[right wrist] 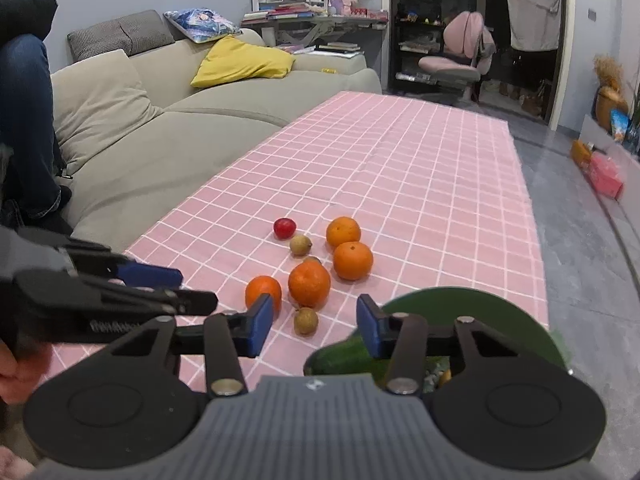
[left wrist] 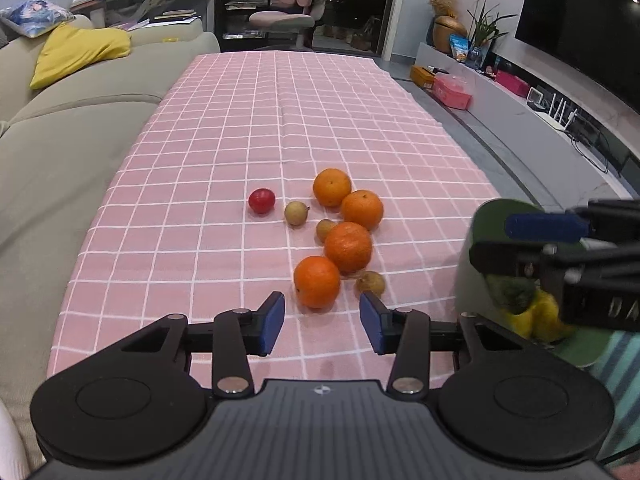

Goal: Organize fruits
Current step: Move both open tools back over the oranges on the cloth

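Several oranges, three small brown longans and a red round fruit (left wrist: 261, 200) lie in a cluster on the pink checked tablecloth (left wrist: 280, 120). My left gripper (left wrist: 322, 314) stands open just short of the nearest orange (left wrist: 317, 282), with nothing between its blue pads. In the right wrist view my right gripper (right wrist: 314, 320) is open too. A longan (right wrist: 306, 321) lies on the cloth in the gap beyond its fingertips, untouched. A dark green plate (right wrist: 480, 308) under its right finger holds a long green fruit (right wrist: 344, 356); yellow fruit (left wrist: 544, 316) also shows on it.
A beige sofa (left wrist: 60, 152) runs along the table's left side, and a person's leg in jeans (right wrist: 24, 120) rests on it. Grey floor and a low TV shelf (left wrist: 520, 112) lie to the right. The far half of the tablecloth (right wrist: 400, 152) carries nothing.
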{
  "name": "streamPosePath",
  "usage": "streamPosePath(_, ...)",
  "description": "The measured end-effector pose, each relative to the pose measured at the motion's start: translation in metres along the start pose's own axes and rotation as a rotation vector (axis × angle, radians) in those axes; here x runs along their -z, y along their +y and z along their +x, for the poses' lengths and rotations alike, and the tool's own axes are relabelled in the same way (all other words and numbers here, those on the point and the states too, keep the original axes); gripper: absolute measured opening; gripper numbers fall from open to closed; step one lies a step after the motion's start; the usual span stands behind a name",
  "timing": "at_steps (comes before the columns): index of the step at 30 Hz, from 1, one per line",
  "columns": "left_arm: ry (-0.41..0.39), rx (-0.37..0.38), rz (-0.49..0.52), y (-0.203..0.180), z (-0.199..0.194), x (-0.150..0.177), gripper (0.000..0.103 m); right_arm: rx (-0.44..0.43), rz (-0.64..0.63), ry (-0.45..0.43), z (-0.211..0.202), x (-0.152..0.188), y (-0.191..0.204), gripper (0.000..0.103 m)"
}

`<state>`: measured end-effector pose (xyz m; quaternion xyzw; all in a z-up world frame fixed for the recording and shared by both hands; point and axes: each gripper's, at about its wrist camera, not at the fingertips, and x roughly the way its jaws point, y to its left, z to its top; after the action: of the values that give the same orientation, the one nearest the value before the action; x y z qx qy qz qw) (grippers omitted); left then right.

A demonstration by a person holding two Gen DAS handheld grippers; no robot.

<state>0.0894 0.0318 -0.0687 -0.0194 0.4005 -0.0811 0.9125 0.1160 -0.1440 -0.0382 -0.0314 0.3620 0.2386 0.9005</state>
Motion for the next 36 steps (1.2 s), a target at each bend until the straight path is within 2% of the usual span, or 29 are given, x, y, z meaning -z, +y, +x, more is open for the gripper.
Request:
streamPosePath(9,-0.025,0.009,-0.055,0.012,0.032,0.0,0.052,-0.005,0.048,0.066,0.062,-0.021,0.01,0.042)
streamPosePath(13,-0.043,0.025,-0.035,0.006,0.04,-0.004,0.052,-0.002,0.062,0.109,0.09,-0.025,0.011,0.038)
streamPosePath(17,-0.049,-0.005,-0.017,0.004,0.048,-0.007,0.052,0.013,0.095,0.157,0.113,-0.023,0.005,0.038)
streamPosePath(19,-0.038,0.005,-0.036,0.007,0.052,-0.009,0.052,-0.003,0.111,0.155,0.117,-0.024,0.004,0.038)
streamPosePath(22,-0.032,0.012,-0.039,0.008,0.057,-0.009,0.052,0.041,0.093,0.161,0.121,-0.03,0.009,0.04)
streamPosePath(28,0.003,0.018,-0.059,0.01,0.064,-0.01,0.052,0.049,0.119,0.242,0.139,-0.035,0.011,0.04)
streamPosePath(32,0.024,0.03,-0.065,0.008,0.067,-0.013,0.051,0.085,0.166,0.283,0.146,-0.036,0.009,0.04)
streamPosePath(36,0.04,0.048,-0.095,0.01,0.07,-0.013,0.046,0.082,0.22,0.292,0.151,-0.034,0.007,0.04)
